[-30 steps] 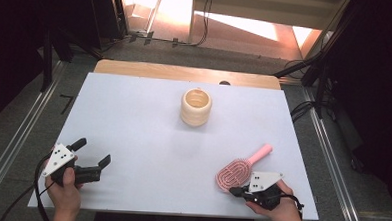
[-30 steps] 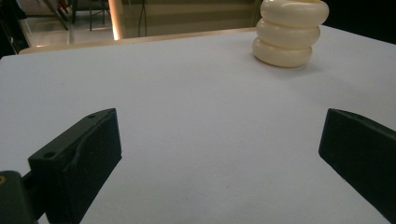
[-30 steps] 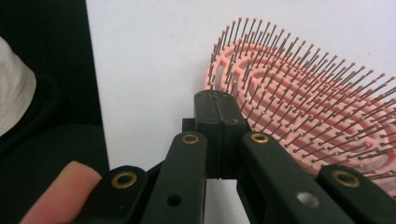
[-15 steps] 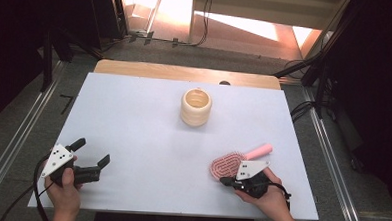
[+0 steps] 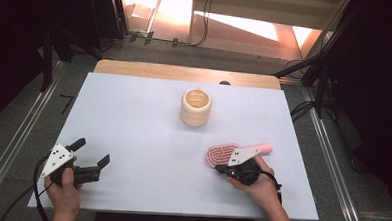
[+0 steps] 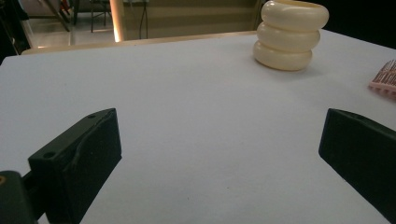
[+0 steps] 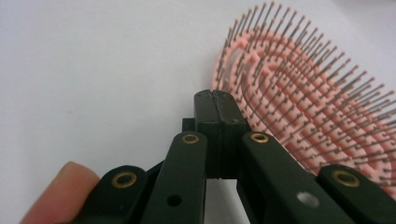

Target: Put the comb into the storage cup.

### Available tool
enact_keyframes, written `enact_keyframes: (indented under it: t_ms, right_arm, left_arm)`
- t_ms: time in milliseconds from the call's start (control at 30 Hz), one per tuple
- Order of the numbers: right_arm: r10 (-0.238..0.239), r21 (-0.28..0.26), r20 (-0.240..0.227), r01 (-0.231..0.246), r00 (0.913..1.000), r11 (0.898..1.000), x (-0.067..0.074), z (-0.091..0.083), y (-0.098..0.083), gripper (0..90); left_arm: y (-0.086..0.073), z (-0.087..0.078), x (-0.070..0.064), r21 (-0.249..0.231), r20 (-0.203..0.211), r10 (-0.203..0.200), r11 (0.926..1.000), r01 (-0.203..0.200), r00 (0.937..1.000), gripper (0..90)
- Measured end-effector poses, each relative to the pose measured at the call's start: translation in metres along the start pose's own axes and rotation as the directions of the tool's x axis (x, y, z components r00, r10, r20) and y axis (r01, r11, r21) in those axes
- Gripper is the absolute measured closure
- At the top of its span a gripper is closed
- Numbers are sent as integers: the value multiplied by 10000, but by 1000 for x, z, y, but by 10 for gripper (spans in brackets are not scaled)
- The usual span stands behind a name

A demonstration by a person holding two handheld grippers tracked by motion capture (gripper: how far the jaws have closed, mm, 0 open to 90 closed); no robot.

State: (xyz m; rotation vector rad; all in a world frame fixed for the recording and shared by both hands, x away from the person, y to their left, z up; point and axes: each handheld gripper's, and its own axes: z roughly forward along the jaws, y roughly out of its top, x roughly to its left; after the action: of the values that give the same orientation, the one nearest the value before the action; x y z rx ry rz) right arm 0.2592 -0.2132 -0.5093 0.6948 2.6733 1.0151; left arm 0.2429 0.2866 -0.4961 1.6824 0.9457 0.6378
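My left claw (image 5: 89, 163) idle, spread wide on the worktop (image 5: 133, 118). Cream ring holder (image 5: 196, 107) mid-worktop, untouched. Right claw (image 5: 221, 167) pressed together, nothing pinched, has slid leftward with the pink hairbrush (image 5: 222, 152), which looks nudged along, not gripped.

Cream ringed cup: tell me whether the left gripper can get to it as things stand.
Probably yes. The left gripper has its fingers wide open and empty, and bare white table lies between it and the cream ringed cup.
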Motion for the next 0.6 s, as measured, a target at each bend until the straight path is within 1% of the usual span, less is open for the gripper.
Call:
enact_keyframes:
  t_ms: [100, 133, 167, 200, 267, 300, 333, 367, 400, 433, 500, 533, 567, 600]
  right_arm:
    - [184, -402, -455, -202, 9988, 9990, -1, -6, 0, 882]
    - [184, -402, -455, -202, 9988, 9990, -1, -6, 0, 882]
    - [104, -832, -797, -171, 9968, 9964, -2, -17, 0, 882]
    - [104, -832, -797, -171, 9968, 9964, -2, -17, 0, 882]
    - [143, -1207, -838, -244, 9964, 9924, -6, -30, 0, 882]
    - [289, -1291, -495, -351, 9984, 9910, -13, -43, -1, 882]
    - [289, -1291, -495, -351, 9984, 9910, -13, -43, -1, 882]
    - [442, -1290, -269, -473, 9987, 9905, -17, -49, -2, 882]
    - [749, -1273, 203, -717, 9970, 9893, -28, -59, -6, 883]
    - [749, -1273, 203, -717, 9970, 9893, -28, -59, -6, 883]
    - [1129, -1234, 707, -1036, 9911, 9869, -41, -68, -10, 883]
    - [1542, -1243, 1002, -1414, 9829, 9821, -53, -74, -14, 883]
    - [1542, -1243, 1002, -1414, 9829, 9821, -53, -74, -14, 883]
    - [1762, -1203, 1111, -1627, 9781, 9793, -57, -75, -15, 883]
  left_arm:
    - [0, 0, 0, -32, 22, -16, 10000, 16, 10000, 0]
    - [0, 0, 0, -32, 22, -16, 10000, 16, 10000, 0]
    - [0, 0, 0, -40, 21, -35, 10000, 35, 10000, 0]
    - [0, 0, 0, -37, 26, -21, 10000, 21, 10000, 0]
    - [0, 0, 0, -33, 25, -2, 10000, 2, 10000, 0]
    - [0, 0, 0, -27, 19, 3, 10000, -3, 10000, 0]
    - [0, 0, 0, -26, 9, 4, 10000, -4, 10000, 0]
    - [0, -1, 0, -29, 10, 1, 10000, -1, 10000, 0]
    - [0, -1, 0, -39, -3, -40, 10000, 40, 10000, 0]
    - [0, -1, 0, -39, -3, -40, 10000, 40, 10000, 0]
    - [0, -1, 0, -40, -10, -38, 10000, 38, 10000, 0]
    - [0, -1, 0, -32, -11, -18, 10000, 17, 10000, 0]
    - [0, -1, 0, -16, -12, 2, 10000, -2, 10000, 0]
    - [0, -1, 0, -16, -16, 9, 10000, -9, 10000, 0]
